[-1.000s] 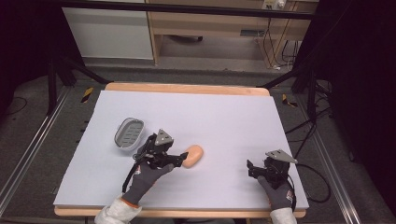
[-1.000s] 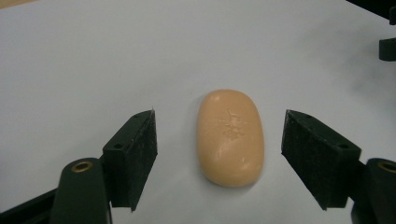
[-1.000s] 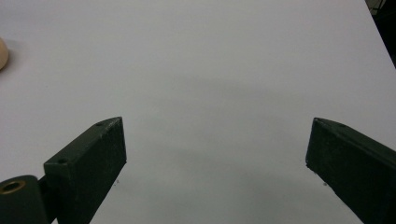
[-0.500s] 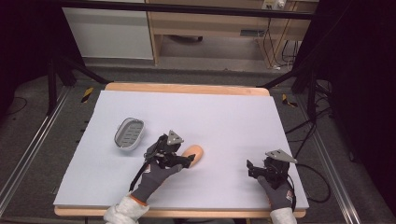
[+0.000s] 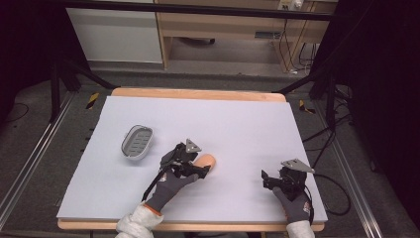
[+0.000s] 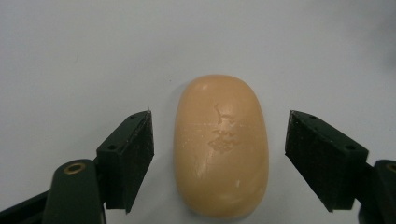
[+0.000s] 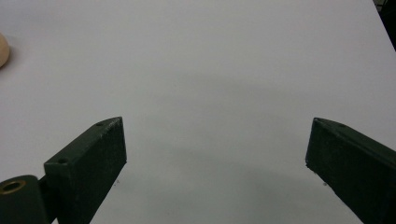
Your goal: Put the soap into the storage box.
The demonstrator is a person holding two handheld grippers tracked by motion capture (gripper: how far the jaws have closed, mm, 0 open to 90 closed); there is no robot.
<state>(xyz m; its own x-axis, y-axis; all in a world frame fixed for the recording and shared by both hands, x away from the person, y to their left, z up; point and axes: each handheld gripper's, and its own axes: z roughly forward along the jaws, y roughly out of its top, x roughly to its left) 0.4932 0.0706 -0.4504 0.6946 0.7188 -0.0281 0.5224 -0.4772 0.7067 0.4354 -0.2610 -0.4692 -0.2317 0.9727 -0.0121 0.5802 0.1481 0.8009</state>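
The left gripper [image 6: 219, 154] is down at the soap bar [image 6: 221, 145] now, and its 2 black jaws have just been opening: in the left gripper view they stand wide, 1 on each side of the bar, with a strip of white surface showing between each pad and the soap, so nothing is gripped. The soap bar [image 5: 206, 161] lies flat on the white table [image 5: 237, 119], peach-coloured and oval, its long axis running away between the jaws. From the high view it sits a little left of the table's middle, towards the near edge, just at the tip of the left gripper [image 5: 195, 166]. The grey soap dish [image 5: 137, 141] rests near it on the left, apart from both soap and gripper. Over on the right, the right gripper [image 5: 270, 179] sits low by the near right corner, well apart from the soap, and in the right gripper view its jaws [image 7: 217, 163] gape wide over bare table, holding nothing.
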